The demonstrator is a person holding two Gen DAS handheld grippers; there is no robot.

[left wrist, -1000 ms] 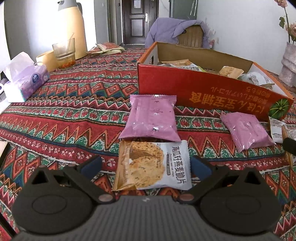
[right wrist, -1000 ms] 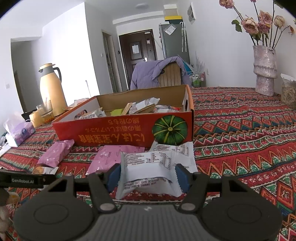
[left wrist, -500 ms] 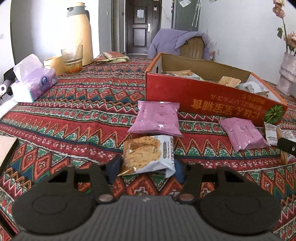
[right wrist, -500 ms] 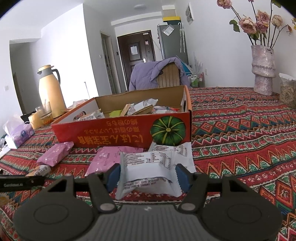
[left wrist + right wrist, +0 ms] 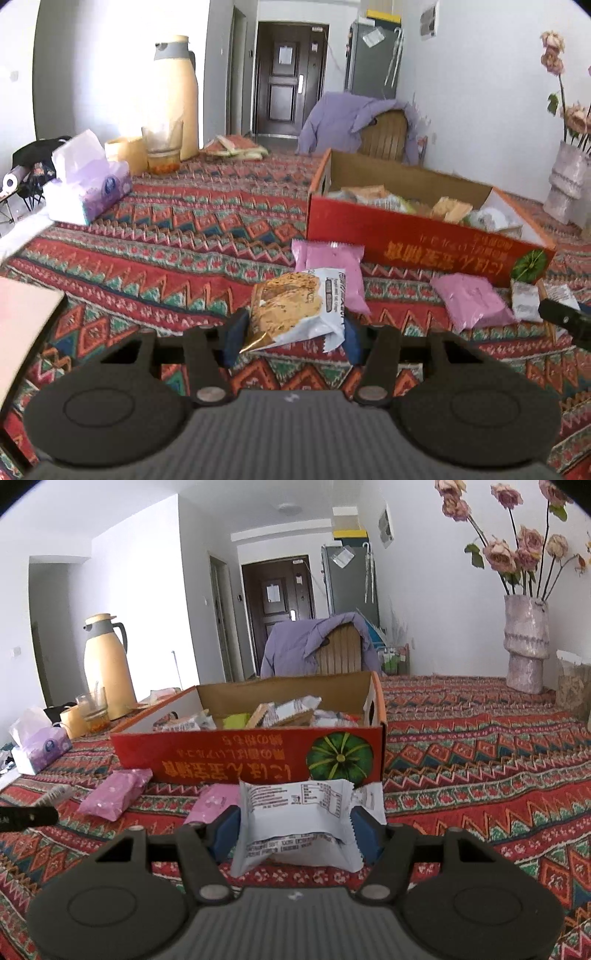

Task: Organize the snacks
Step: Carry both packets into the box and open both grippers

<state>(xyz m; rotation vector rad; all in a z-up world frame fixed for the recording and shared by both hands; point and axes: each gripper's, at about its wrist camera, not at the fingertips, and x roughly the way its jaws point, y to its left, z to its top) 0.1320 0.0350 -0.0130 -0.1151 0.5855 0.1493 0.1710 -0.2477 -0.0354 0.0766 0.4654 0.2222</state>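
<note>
The left gripper (image 5: 291, 338) has just been closing and now pinches a cracker packet (image 5: 295, 308) between its blue pads, the packet tilted and lifted off the patterned tablecloth (image 5: 177, 240). Only the left wrist view shows this packet's printed front, the pink packet (image 5: 332, 266) directly behind it, and a second pink packet (image 5: 471, 301) lying before the red cardboard box (image 5: 406, 236). The right gripper (image 5: 295, 829) is clamped on a white snack packet (image 5: 295, 819), label side up, held just in front of the red box (image 5: 251, 753). The right wrist view alone looks into the box from its pumpkin-printed end, showing mixed wrappers (image 5: 288, 712) inside, and the flower vase (image 5: 526, 642) whole. Both views show the thermos (image 5: 105, 664) and tissue pack (image 5: 86, 188).
</note>
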